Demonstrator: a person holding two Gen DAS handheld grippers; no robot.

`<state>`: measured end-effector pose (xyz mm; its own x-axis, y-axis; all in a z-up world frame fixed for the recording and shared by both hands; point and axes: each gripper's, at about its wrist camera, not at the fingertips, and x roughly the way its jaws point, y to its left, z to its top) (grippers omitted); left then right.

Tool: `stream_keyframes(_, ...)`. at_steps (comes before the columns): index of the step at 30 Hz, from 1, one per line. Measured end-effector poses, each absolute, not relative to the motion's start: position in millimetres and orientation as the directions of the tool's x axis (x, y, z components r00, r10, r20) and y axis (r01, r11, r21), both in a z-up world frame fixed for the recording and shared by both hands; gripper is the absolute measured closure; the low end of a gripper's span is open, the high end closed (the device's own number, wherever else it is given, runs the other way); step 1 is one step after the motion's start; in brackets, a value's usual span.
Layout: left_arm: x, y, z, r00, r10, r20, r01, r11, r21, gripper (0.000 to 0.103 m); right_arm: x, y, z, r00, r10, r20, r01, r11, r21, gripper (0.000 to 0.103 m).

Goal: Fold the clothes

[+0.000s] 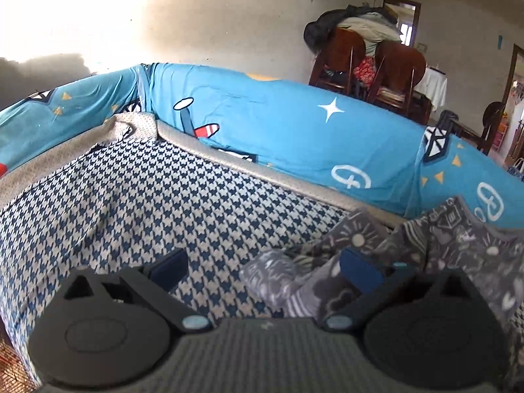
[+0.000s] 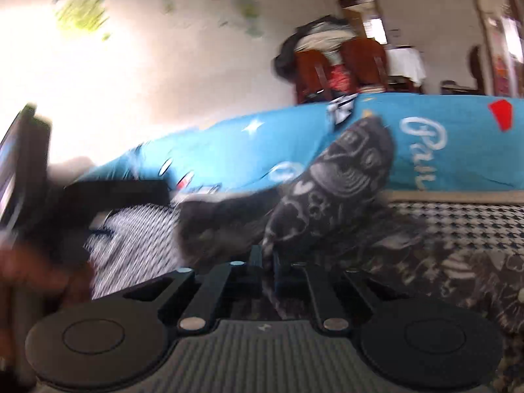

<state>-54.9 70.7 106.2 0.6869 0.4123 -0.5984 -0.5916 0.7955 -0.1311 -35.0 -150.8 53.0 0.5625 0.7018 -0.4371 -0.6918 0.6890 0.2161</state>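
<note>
**A lived-in room at home**

You were working in a private home, in a room that served for both sitting and eating. The houndstooth-covered sofa seat point(image 1: 170, 196) in front of you had a bright blue cartoon-print sheet point(image 1: 294, 124) draped over its back. Behind it stood two dark wooden dining chairs point(image 1: 366, 65) with a heap of clothes point(image 1: 360, 19) piled on top, and beside them a table under a white cloth point(image 1: 434, 85). The plastered wall point(image 1: 213, 26) was stained and scuffed, and open doorways point(image 1: 515, 98) on your right led into further rooms.
</note>
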Motion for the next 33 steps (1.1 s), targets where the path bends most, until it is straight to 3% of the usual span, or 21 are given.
stream_keyframes(4, -46.0, 63.5, 96.8, 0.681, 0.370, -0.633, -0.549, 0.829, -0.106, 0.000, -64.8, -142.2, 43.2, 0.488, 0.720, -0.493, -0.758, 0.630, 0.170, 0.098)
stream_keyframes(7, -39.5, 67.1, 79.4, 0.630, 0.367, -0.685, -0.571, 0.816, -0.087, 0.000, -76.2, -150.2, 47.0, 0.523, 0.715, -0.465, -0.759, 0.638, 0.127, 0.097)
stream_keyframes(9, -39.7, 72.7, 71.8, 0.607, 0.359, -0.709, -0.595, 0.797, -0.106, 0.000, -74.3, -159.3, 52.3, 0.578, 0.695, -0.428, -0.727, 0.676, 0.115, 0.090)
stream_keyframes(11, -42.7, 78.3, 68.9, 0.600, 0.348, -0.721, -0.612, 0.779, -0.133, 0.000, -64.2, -170.4, 57.0, 0.642, 0.652, -0.403, -0.664, 0.736, 0.134, 0.072)
stream_keyframes(17, -46.9, 85.9, 68.5, 0.590, 0.340, -0.732, -0.624, 0.767, -0.147, 0.000, -8.0, -212.1, 60.8, 0.765, 0.492, -0.416, -0.394, 0.868, 0.302, 0.048)
stream_keyframes(24, -45.5, 84.8, 62.9, 0.563, 0.364, -0.742, -0.606, 0.793, -0.070, 0.000, 55.6, -242.2, 35.7, 0.656, 0.528, -0.540, -0.172, 0.801, 0.573, 0.046)
stream_keyframes(33, -47.6, 91.1, 52.6, 0.543, 0.348, -0.764, -0.585, 0.810, -0.048, 0.000, 85.8, -225.2, 19.3, 0.644, 0.568, -0.513, -0.158, 0.754, 0.638, 0.046)
